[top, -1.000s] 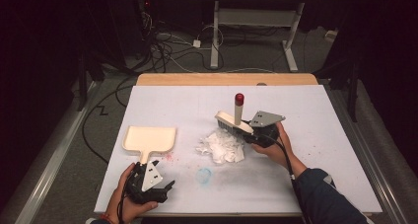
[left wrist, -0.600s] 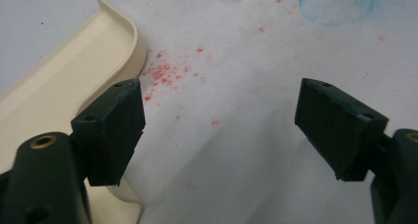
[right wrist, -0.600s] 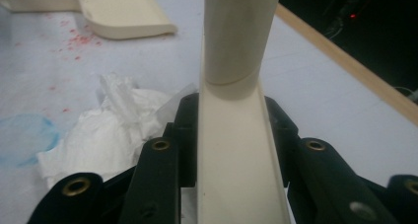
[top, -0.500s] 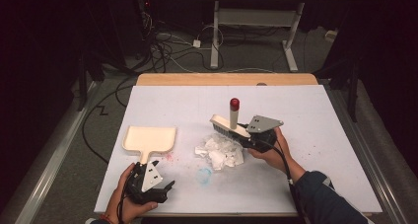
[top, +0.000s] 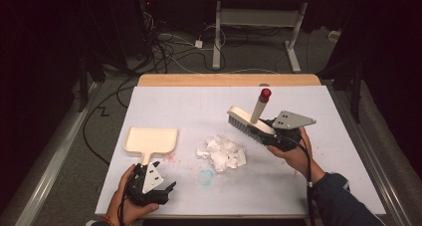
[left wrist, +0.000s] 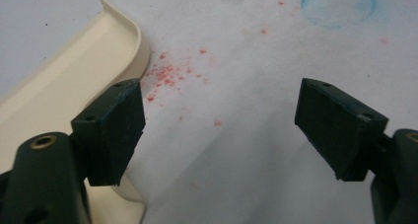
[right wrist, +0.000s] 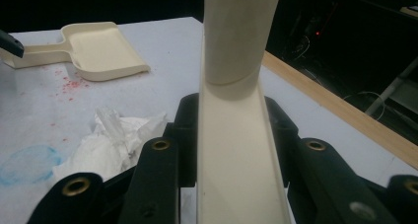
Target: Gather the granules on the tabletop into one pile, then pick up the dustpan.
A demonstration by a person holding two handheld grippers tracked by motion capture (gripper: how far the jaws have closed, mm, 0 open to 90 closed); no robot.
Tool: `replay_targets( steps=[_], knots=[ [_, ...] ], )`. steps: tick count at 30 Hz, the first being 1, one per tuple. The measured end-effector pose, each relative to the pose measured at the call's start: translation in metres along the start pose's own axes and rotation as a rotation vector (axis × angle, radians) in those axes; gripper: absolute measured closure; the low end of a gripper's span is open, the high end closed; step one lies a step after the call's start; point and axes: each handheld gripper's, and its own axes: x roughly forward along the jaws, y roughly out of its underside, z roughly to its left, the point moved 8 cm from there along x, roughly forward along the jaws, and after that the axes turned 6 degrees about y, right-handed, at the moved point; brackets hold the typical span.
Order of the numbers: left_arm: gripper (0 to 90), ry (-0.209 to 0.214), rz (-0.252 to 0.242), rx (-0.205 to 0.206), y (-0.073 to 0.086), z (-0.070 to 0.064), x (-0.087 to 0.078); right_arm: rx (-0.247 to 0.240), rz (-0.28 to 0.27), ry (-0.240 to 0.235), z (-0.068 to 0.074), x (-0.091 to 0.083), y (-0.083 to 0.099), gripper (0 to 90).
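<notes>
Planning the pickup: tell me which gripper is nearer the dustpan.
Left. The left gripper sits open just below the dustpan, by its handle. The right gripper is across the table beyond the paper scraps, shut on the brush.

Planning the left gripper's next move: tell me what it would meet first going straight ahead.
Probably bare white table: the open left gripper points down at it. The cream plastic dustpan lies just left of that line, though depth is unclear.
</notes>
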Motion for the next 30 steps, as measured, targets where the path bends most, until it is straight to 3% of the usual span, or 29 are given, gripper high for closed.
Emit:
replay_targets(
  steps=[10, 21, 25, 30],
  knots=[
    [18.6, -0.011, -0.007, -0.030, 0.001, 0.006, -0.002, 0.031, 0.011, 0.050, -0.019, -0.037, 0.016, 67.9],
    [18.6, -0.037, -0.018, -0.045, 0.001, 0.014, -0.006, 0.048, 0.039, 0.076, -0.024, -0.068, 0.045, 67.9],
    [18.6, -0.048, -0.012, -0.075, 0.003, 0.017, -0.007, 0.047, 0.051, 0.079, -0.021, -0.075, 0.052, 67.9],
    [18.6, -0.096, 0.003, -0.134, 0.005, 0.027, -0.011, 0.045, 0.060, 0.072, -0.018, -0.077, 0.056, 67.9]
  ],
)
